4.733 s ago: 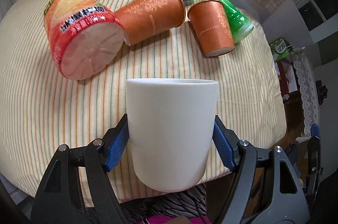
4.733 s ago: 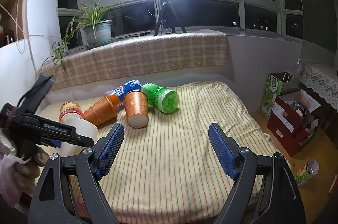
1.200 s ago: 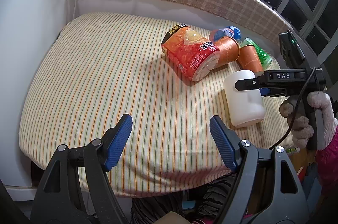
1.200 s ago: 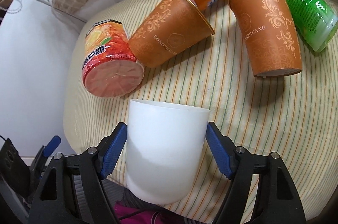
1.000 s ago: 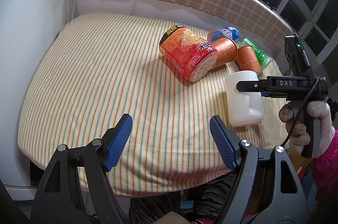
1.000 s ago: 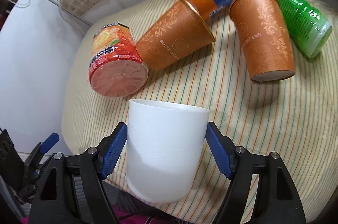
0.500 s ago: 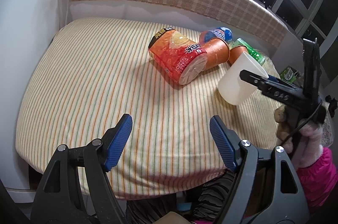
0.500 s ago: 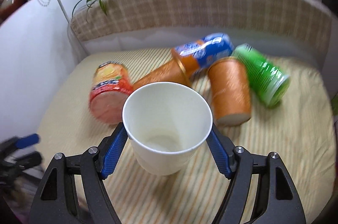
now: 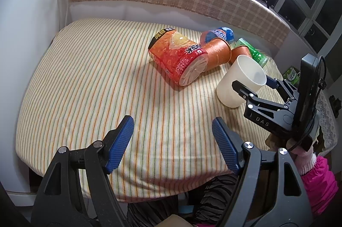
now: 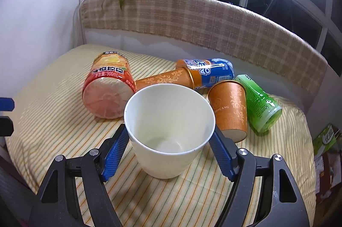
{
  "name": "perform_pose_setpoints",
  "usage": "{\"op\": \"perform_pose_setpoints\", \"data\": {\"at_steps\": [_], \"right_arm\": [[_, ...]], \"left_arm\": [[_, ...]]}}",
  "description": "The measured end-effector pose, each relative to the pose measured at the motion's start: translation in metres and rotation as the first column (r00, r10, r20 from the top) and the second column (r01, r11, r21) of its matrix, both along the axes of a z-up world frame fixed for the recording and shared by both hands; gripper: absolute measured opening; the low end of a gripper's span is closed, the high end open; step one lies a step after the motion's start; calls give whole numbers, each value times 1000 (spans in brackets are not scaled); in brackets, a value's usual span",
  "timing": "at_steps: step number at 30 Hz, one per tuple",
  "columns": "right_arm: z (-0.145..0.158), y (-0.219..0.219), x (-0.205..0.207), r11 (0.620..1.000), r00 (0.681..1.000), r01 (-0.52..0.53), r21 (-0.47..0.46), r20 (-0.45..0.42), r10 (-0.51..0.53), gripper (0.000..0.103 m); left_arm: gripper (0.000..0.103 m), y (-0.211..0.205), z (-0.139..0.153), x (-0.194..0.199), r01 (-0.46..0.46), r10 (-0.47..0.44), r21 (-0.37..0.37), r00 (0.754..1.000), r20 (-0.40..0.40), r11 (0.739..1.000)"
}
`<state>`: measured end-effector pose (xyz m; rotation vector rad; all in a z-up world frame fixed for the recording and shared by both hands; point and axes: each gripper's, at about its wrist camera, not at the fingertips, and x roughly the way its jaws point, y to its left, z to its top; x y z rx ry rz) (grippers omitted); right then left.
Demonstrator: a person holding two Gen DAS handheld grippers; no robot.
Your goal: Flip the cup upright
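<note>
My right gripper (image 10: 168,141) clamps the white cup (image 10: 168,130) between both pads, mouth up, base on the striped cloth (image 10: 53,120). The cup holds nothing. Beyond it lie two orange paper cups (image 10: 229,107), a red bottle (image 10: 109,90), a blue can (image 10: 210,71) and a green can (image 10: 259,103). My left gripper (image 9: 173,143) is spread wide, holding nothing.

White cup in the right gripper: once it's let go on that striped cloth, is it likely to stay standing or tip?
The white cup looks empty and thin-walled, so it is probably light and easily nudged. It tapers to a narrower base, and the striped cloth looks soft, so footing may be unsteady. The right gripper holds it near upright, so a gentle release should probably leave it standing.
</note>
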<state>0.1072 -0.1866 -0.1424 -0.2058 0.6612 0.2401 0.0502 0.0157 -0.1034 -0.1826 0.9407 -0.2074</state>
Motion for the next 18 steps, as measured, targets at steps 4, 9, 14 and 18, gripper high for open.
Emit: {"op": "perform_pose_setpoints", "data": {"at_steps": [4, 9, 14, 18], "right_arm": [[1, 1, -5, 1000, 1000, -7, 15, 4, 7, 77], [8, 1, -16, 1000, 999, -10, 29, 34, 9, 81], [21, -8, -37, 996, 998, 11, 86, 65, -17, 81], [38, -20, -63, 990, 990, 50, 129, 123, -66, 81]], "left_arm": [[78, -1, 1, -2, -1, 1, 5, 1000, 14, 1000], [78, -1, 7, -5, -9, 9, 7, 999, 53, 1000], [78, -5, 21, -13, -35, 26, 54, 986, 163, 998], [78, -7, 39, -23, -73, 51, 63, 953, 297, 995]]}}
